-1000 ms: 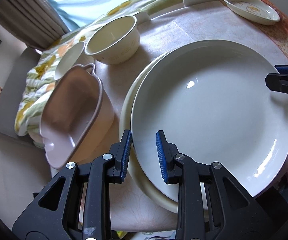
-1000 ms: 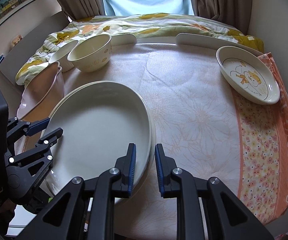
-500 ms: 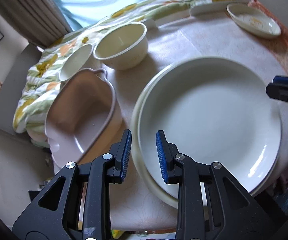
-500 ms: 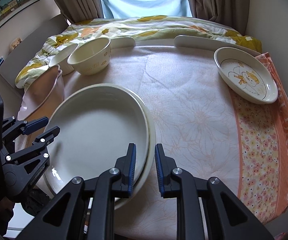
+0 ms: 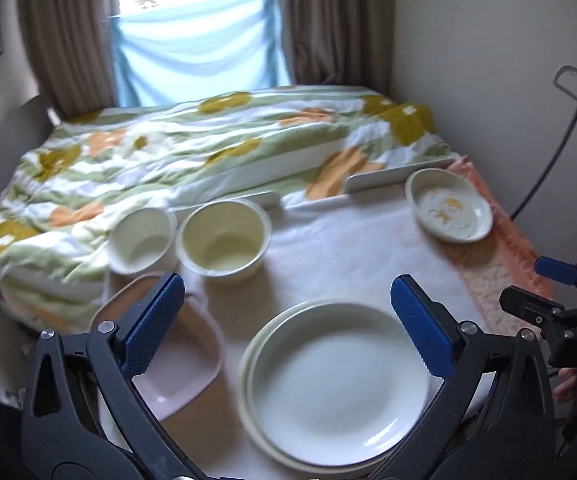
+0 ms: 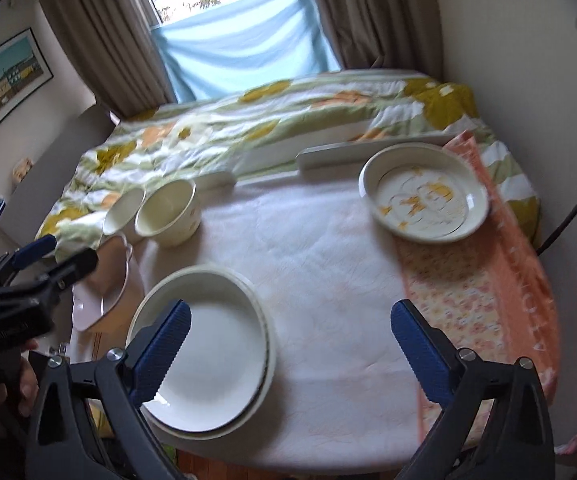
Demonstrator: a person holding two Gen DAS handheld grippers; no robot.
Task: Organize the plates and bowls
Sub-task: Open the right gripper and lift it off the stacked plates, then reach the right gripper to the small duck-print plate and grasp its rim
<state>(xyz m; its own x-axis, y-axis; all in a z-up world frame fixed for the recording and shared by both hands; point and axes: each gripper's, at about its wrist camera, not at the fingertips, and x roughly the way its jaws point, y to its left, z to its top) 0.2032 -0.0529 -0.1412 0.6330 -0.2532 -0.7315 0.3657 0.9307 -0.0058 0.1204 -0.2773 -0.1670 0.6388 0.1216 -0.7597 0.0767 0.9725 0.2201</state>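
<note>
Two stacked cream plates lie at the table's near edge; they also show in the right wrist view. Behind them stand a cream bowl and a smaller white bowl. A pink handled dish sits left of the plates. A small plate with a yellow drawing lies far right. My left gripper is wide open and empty, raised above the stack. My right gripper is wide open and empty, above the table right of the stack.
A floral duvet covers the bed beyond the round table. An orange floral cloth covers the table's right side. A wall and a cable stand to the right. Curtains hang behind the bed.
Both grippers went from nearly shut at the plates' rims to wide open. Both have pulled up and back, so the plates look smaller and the whole table shows.
</note>
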